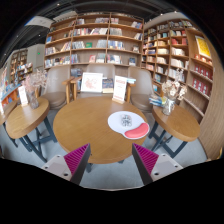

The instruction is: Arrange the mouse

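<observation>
A round wooden table [88,125] stands ahead of my gripper. On its right part lies a round mouse mat, white and red [130,126], with a small white mouse [127,122] on it. My gripper [111,160] is open and empty, its two fingers with magenta pads [76,159] spread wide, held back from the table's near edge and above the floor. The mouse lies beyond the fingers, a little to the right.
Two more round tables stand at the left [22,117] and right [180,122]. Chairs [58,86] and upright signs [91,83] sit behind the table. Tall bookshelves [95,42] line the back and right walls. Grey floor [110,170] lies below the fingers.
</observation>
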